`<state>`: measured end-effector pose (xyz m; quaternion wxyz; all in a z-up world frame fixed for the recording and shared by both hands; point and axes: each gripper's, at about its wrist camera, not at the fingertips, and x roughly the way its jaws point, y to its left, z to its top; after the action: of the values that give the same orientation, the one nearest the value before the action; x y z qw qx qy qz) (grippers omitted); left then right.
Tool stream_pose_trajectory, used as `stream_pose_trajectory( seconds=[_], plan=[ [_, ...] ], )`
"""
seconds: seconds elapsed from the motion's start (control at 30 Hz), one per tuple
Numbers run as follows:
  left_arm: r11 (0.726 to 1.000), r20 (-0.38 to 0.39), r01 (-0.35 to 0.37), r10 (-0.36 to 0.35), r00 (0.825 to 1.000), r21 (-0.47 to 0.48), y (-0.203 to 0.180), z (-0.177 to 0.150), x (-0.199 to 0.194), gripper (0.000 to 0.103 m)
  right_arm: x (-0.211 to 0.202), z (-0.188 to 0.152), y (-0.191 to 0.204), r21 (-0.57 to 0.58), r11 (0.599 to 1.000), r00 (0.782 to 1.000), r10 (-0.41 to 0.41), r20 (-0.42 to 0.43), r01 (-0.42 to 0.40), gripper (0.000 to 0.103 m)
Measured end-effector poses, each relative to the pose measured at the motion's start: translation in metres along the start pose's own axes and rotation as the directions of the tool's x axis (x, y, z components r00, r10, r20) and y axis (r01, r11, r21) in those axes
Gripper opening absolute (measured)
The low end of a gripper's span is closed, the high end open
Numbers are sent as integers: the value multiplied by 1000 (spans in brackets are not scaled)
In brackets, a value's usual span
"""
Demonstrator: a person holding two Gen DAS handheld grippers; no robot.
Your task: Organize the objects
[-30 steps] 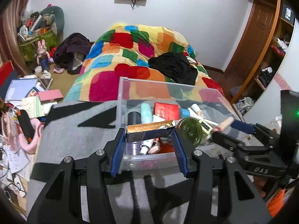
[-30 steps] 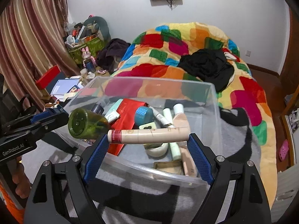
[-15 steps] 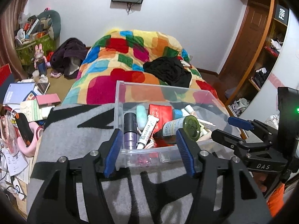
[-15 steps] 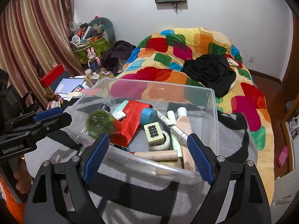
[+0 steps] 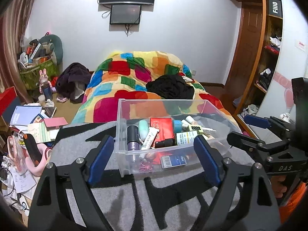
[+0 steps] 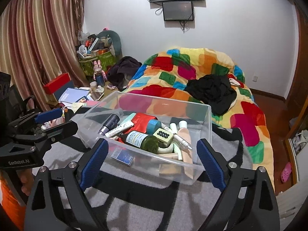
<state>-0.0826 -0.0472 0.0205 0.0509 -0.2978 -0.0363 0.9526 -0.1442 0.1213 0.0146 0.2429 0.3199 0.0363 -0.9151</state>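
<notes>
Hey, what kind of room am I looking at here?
Most likely a lived-in bedroom: a bed under a colourful patchwork quilt, a screen on the wall, curtains at the left, and a clear bin of toiletries on a grey blanket up front.

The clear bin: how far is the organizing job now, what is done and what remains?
Done: the clear bin on the grey blanket holds many items, among them the green bottle, a red packet and a white tube. In hand: nothing; the left gripper and the right gripper are both open and empty. No loose items show on the blanket, so little seems left.
</notes>
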Motion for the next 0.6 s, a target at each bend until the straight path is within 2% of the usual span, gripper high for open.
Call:
stream_pose_trajectory(
  seconds=[0.6],
  plan=[
    [999,-37,16,-17,999,-33,-3,-24,6,89,-13,-24,-3,16,1000,1000,-5,-5,6,96]
  ],
)
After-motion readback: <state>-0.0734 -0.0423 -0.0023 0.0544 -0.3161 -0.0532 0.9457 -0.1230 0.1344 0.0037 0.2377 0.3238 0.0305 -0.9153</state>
